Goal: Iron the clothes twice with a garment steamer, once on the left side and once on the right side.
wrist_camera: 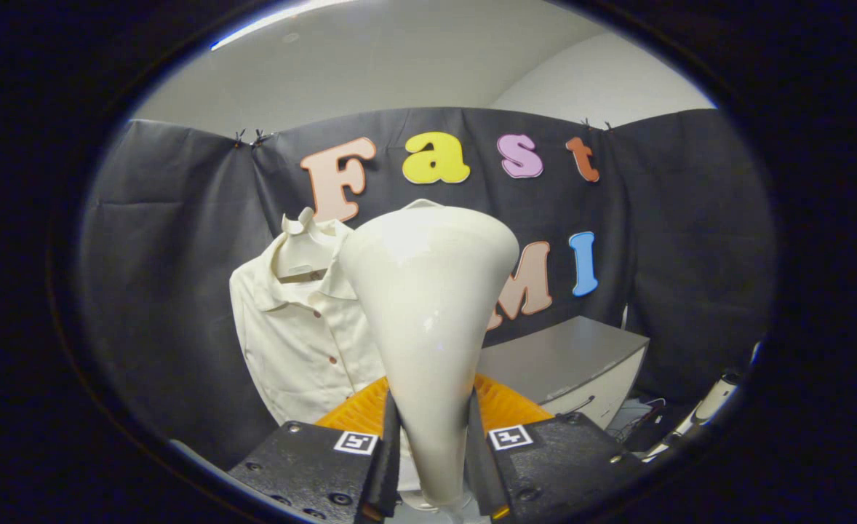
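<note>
Squarely between the closed jaws, one cream steamer (428, 320), gripped; beyond, one pale shirt (301, 342), one grey cabinet (567, 356).

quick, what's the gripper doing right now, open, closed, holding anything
Gripper: closed on the neck of the garment steamer, a finger on each side, head raised in front of the shirt.
</note>
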### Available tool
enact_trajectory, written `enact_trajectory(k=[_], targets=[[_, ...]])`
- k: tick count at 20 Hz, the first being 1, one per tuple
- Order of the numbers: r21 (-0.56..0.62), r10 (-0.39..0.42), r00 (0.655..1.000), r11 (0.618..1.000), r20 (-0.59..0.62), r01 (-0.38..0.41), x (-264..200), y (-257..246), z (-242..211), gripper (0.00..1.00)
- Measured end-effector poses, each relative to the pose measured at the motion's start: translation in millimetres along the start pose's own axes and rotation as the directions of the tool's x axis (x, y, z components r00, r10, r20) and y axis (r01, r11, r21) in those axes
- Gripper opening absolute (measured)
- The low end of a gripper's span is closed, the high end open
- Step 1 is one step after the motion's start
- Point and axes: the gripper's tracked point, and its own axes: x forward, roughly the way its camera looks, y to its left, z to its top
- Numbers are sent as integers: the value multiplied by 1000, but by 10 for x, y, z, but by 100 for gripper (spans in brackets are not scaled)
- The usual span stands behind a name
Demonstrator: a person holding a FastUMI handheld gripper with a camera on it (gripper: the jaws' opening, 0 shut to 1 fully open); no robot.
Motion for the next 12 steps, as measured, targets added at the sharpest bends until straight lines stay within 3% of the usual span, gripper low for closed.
enact_trajectory(k=[7, 12], targets=[[-56, 72, 997, 996, -19, -73, -242, -128, -148, 41], [-63, 145, 989, 987, -32, -147, -154, -201, -264, 41]])
